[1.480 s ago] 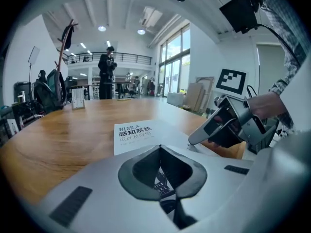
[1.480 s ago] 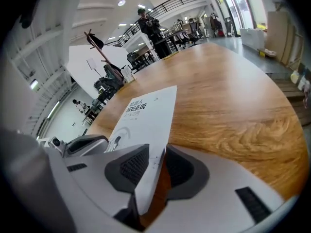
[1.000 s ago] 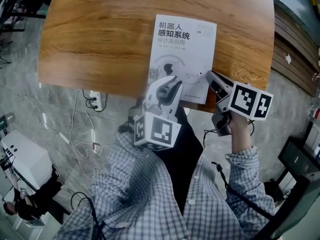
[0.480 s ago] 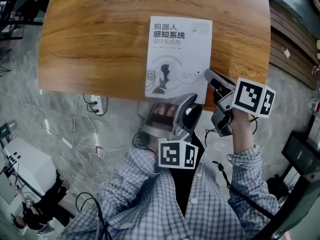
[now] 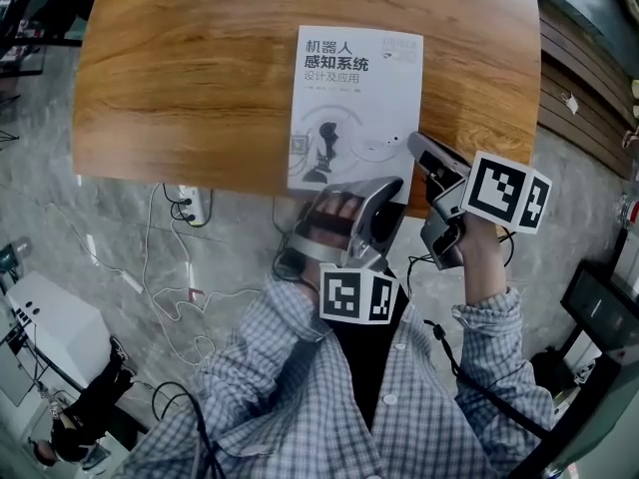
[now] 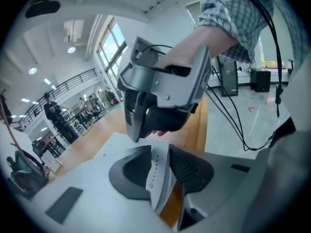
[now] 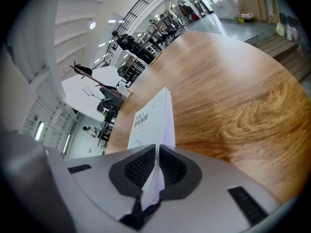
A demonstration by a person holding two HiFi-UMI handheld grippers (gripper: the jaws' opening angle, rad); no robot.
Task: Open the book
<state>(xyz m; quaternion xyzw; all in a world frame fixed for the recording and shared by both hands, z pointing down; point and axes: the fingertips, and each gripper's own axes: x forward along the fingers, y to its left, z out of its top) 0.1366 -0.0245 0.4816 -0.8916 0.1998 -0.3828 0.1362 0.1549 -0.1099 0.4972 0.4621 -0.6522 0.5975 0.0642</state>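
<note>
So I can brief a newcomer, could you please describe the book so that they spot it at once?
Look at the wooden table; at its near edge lies the book, white-covered with a bold dark Chinese title at the top. It is the only thing lying flat on the wood.

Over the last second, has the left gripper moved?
Yes: left gripper shifted right along the table edge; its jaws have just been closing, the book edge between them.

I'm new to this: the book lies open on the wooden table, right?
No: the book is closed, cover up, as the head view shows. It does lie on the wooden table.
</note>
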